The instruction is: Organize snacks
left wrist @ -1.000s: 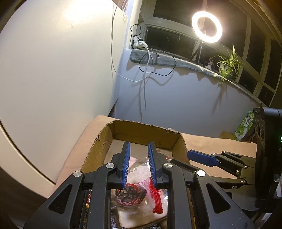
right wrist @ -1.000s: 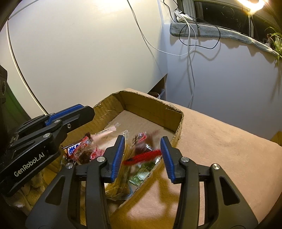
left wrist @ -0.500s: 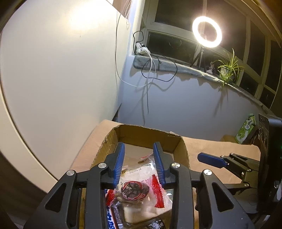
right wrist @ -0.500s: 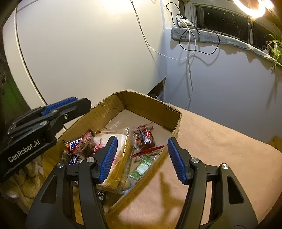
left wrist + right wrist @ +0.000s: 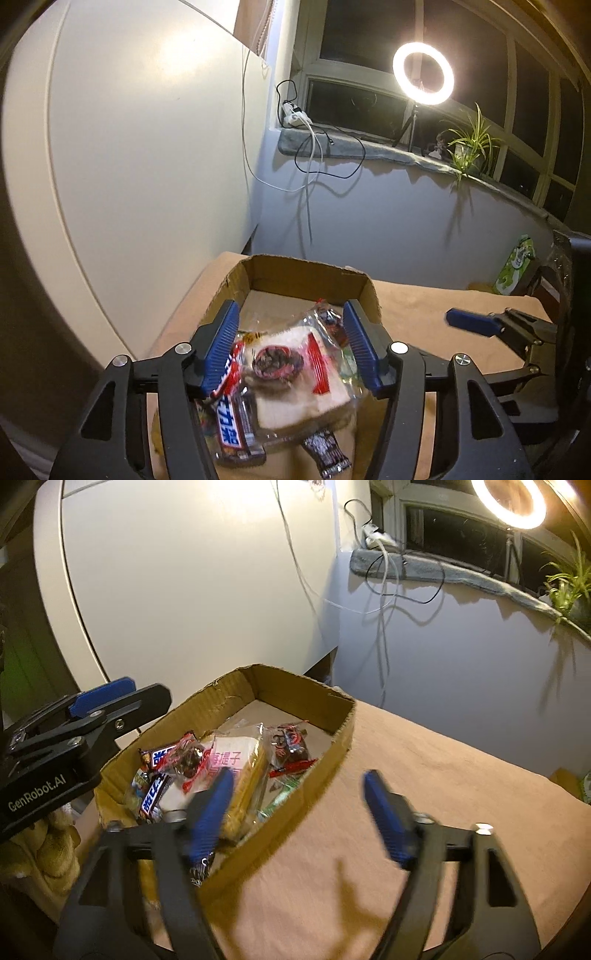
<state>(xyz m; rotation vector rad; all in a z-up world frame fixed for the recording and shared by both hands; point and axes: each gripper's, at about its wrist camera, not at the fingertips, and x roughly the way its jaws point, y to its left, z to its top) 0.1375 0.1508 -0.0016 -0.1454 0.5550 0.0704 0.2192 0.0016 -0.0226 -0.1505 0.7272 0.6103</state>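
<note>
Both claws had just been opening, nothing pinched: left claw (image 5: 291,347) low-centre over the cardboard box (image 5: 258,273), right claw (image 5: 295,812) wide. Wrapped bread slice (image 5: 295,384) there looked light, squashy, slippery; pinch its crimped edge.

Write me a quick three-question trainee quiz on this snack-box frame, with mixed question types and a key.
1. True or false: the left gripper is clamped on a snack.
2. Where do the snacks lie? A) on the brown cloth B) inside the cardboard box C) on the windowsill
3. Fill in: the wrapped bread slice lies ___ the box.

Key: 1 false, both it and the right gripper have just been opening, with nothing pressed between the pads; 2 B; 3 inside.
</note>
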